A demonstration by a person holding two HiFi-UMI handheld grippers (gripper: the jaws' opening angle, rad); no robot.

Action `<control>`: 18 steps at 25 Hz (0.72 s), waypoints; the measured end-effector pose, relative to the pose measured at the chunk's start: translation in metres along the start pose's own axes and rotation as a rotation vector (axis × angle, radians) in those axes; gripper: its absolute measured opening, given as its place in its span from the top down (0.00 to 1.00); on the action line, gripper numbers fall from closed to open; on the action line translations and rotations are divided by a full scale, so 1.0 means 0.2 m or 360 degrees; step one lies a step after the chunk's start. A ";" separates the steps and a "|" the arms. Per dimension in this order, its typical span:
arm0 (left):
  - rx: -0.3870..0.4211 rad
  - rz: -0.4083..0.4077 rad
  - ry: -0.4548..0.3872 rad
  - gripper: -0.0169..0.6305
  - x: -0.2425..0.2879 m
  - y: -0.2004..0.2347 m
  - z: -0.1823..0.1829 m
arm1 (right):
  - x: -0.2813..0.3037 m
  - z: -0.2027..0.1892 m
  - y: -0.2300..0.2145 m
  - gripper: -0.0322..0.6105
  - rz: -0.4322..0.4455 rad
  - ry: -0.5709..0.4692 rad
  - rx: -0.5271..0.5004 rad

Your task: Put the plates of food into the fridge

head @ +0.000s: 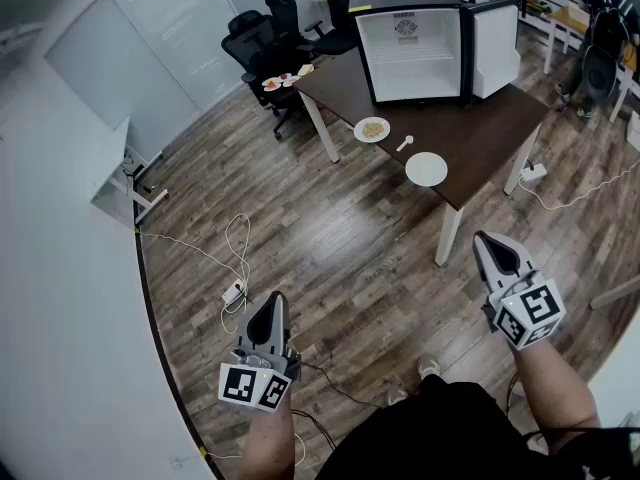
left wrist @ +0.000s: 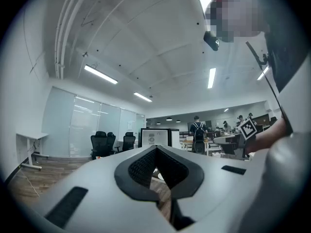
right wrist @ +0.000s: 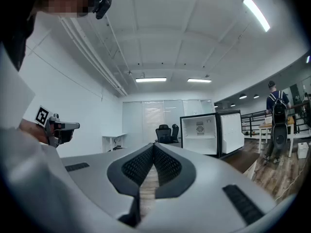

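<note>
Plate of food [head: 372,129] sits on the brown table [head: 480,128] in the head view, just in front of the mini fridge [head: 415,53], whose door stands open. A spoon [head: 404,144] and an empty white plate [head: 426,169] lie near it, and more plates of food [head: 285,80] rest at the table's far corner by the office chairs [head: 265,28]. The left gripper [head: 272,300] and right gripper [head: 484,240] hang over the wood floor [head: 330,228], well apart from the table.

In the left gripper view, the left gripper [left wrist: 155,149] has its jaws pressed together on nothing, with the mini fridge [left wrist: 158,137] far ahead.

In the right gripper view, the right gripper [right wrist: 153,146] is likewise closed and empty. The mini fridge [right wrist: 211,132] stands ahead to the right, and a person with a backpack [right wrist: 277,115] stands beyond it.
</note>
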State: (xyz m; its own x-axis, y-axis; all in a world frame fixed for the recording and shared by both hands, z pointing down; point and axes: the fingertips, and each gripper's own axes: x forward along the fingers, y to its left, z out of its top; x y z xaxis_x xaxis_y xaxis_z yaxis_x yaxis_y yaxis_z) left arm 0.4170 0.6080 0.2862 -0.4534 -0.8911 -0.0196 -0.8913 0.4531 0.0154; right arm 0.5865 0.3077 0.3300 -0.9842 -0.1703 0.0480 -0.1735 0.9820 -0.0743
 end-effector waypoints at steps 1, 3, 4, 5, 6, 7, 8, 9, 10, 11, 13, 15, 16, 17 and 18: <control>0.0005 0.0006 -0.0004 0.97 0.03 0.00 0.00 | 0.02 -0.01 -0.01 0.94 0.0005 0.0000 -0.0002; 0.0016 0.0012 -0.0010 0.97 0.08 -0.01 0.00 | 0.05 -0.02 -0.04 0.94 0.0016 0.0000 -0.0003; 0.0022 0.0011 -0.0012 0.97 0.11 -0.02 0.01 | 0.06 -0.02 -0.06 0.94 0.0022 0.0001 -0.0002; 0.0027 0.0008 -0.0014 0.97 0.15 -0.03 0.01 | 0.07 -0.03 -0.08 0.94 0.0030 0.0003 0.0000; 0.0032 0.0003 -0.0017 0.97 0.18 -0.05 0.01 | 0.09 -0.03 -0.11 0.94 0.0039 0.0005 0.0000; 0.0040 0.0000 -0.0021 0.97 0.22 -0.06 0.02 | 0.11 -0.04 -0.13 0.94 0.0050 0.0007 -0.0008; 0.0051 0.0000 -0.0026 0.97 0.25 -0.07 0.02 | 0.13 -0.04 -0.15 0.94 0.0062 0.0007 -0.0021; 0.0064 0.0005 -0.0030 0.97 0.27 -0.08 0.03 | 0.15 -0.05 -0.17 0.94 0.0074 0.0006 -0.0034; 0.0077 0.0011 -0.0032 0.97 0.30 -0.08 0.03 | 0.17 -0.06 -0.19 0.94 0.0083 0.0007 -0.0040; 0.0088 0.0017 -0.0032 0.97 0.32 -0.09 0.02 | 0.19 -0.08 -0.21 0.94 0.0090 0.0012 -0.0035; 0.0095 0.0025 -0.0020 0.97 0.37 -0.08 0.00 | 0.24 -0.13 -0.25 0.94 0.0095 0.0027 0.0004; 0.0097 0.0032 0.0004 0.97 0.43 -0.06 -0.01 | 0.31 -0.16 -0.30 0.94 0.0091 0.0045 0.0052; 0.0099 0.0038 0.0013 0.97 0.46 -0.04 -0.02 | 0.34 -0.18 -0.32 0.94 0.0087 0.0055 0.0064; 0.0098 0.0045 0.0016 0.97 0.49 -0.01 -0.03 | 0.37 -0.19 -0.34 0.94 0.0080 0.0065 0.0067; 0.0092 0.0050 0.0013 0.97 0.53 0.02 -0.03 | 0.41 -0.20 -0.36 0.94 0.0070 0.0074 0.0068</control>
State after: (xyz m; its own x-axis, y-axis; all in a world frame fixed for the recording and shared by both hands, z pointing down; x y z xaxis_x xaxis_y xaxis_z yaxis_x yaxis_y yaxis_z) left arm 0.3657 0.5149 0.2908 -0.4815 -0.8764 -0.0119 -0.8754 0.4816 -0.0422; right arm 0.5198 0.2261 0.3799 -0.9884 -0.1223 0.0899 -0.1326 0.9839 -0.1195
